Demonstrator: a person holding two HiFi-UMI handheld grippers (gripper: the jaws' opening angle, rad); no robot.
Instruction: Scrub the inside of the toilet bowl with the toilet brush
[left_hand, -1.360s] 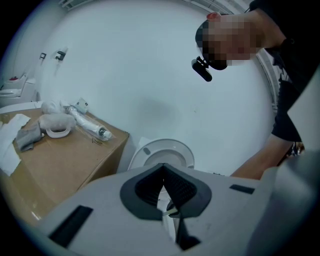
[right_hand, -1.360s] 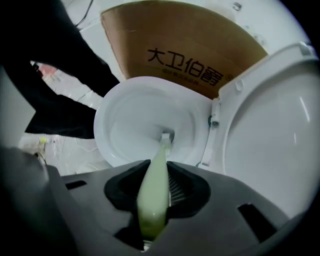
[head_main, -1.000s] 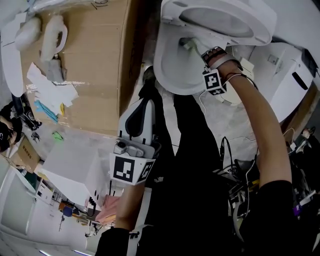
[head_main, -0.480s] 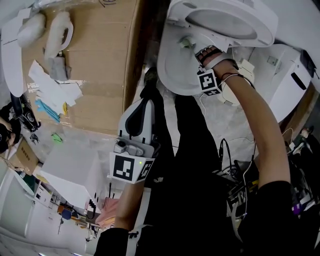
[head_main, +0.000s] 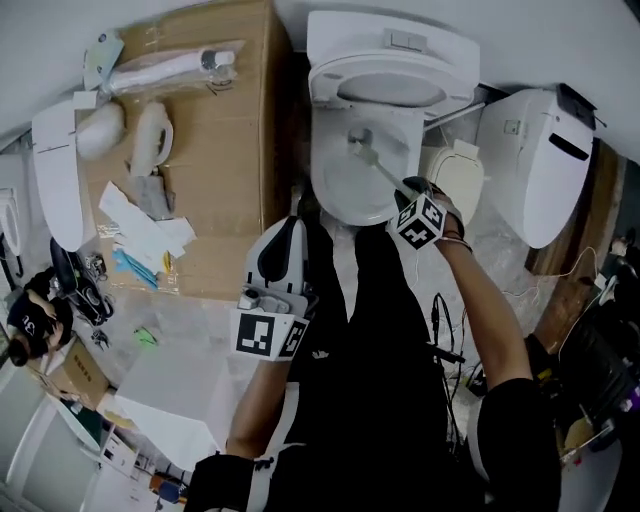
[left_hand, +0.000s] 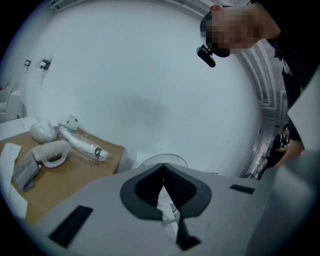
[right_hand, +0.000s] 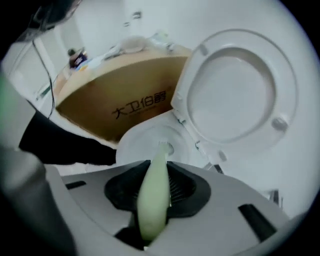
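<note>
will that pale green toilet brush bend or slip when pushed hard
Probably stiff: the pale green toilet brush runs straight from the right gripper into the white toilet bowl. Its smooth rounded handle might twist in the grip.

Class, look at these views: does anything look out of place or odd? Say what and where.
Yes: loose papers and a bagged white tube lie scattered on the cardboard box beside the toilet, clutter odd for a toilet area.

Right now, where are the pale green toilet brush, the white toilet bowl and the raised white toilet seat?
Pale green toilet brush (right_hand: 152, 200): right gripper view, on its handle.
White toilet bowl (head_main: 328, 190): head view, on its inner wall.
Raised white toilet seat (right_hand: 191, 87): right gripper view, on its ring's left side.
</note>
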